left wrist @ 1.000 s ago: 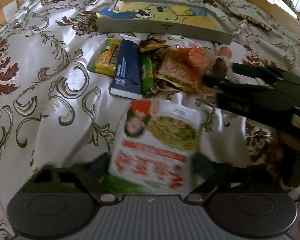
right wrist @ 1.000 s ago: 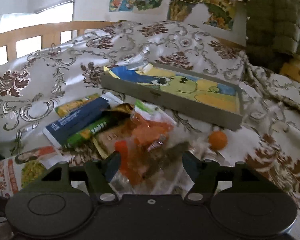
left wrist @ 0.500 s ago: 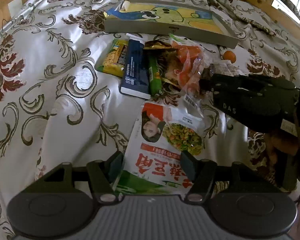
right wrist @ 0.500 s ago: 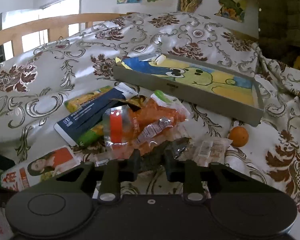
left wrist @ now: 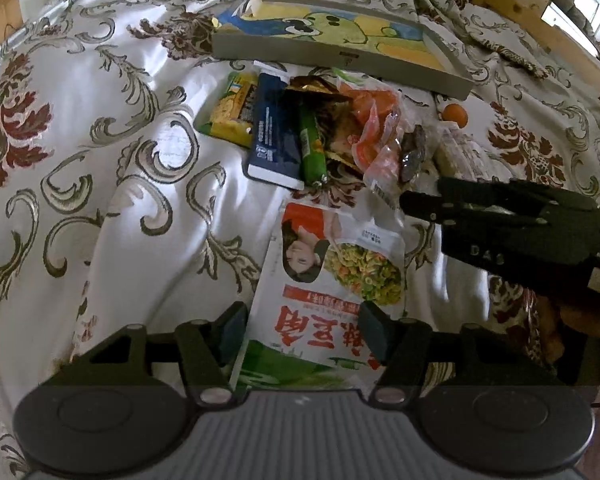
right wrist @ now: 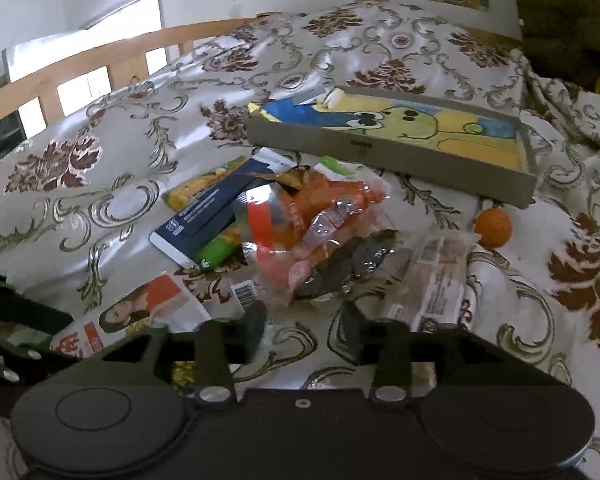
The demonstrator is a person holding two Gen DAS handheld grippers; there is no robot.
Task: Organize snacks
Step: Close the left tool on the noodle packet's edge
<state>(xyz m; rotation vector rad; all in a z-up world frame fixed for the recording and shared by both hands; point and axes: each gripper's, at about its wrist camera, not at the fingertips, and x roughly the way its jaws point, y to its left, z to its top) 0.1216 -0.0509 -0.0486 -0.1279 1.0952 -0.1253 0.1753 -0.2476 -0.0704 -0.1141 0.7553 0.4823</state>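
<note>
Bed covered with a white satin bedspread patterned in silver scrolls and maroon flowers. Wooden bed rail along the far side in the right wrist view.

Left hand-held gripper: fingers spread wide, one on each side of the lower end of a large white snack bag with red lettering and a printed woman's portrait. Bag lies flat on the bedspread; the fingers do not visibly press it, nothing gripped.

Right hand-held gripper: fingers parted, empty, hovering just short of the snack pile. Bare bedspread shows between the tips. Seen from the left wrist view it reaches in from the right, tips near the orange packets.

Snack pile, middle of the bed, items touching or overlapping:
- long dark blue packet with white ends, lying partly over a yellow flat packet
- green tube-shaped packet, just beside the blue one
- clear bag holding orange-red packets
- dark crinkled foil wrapper, nearest the right gripper
- clear wrapped pale bar, to the right of the foil wrapper

Small orange round fruit sits apart from the pile, close to a tray corner.

Shallow grey rectangular tray with a green cartoon character on a yellow and blue base lies beyond the pile, holding no snacks.
</note>
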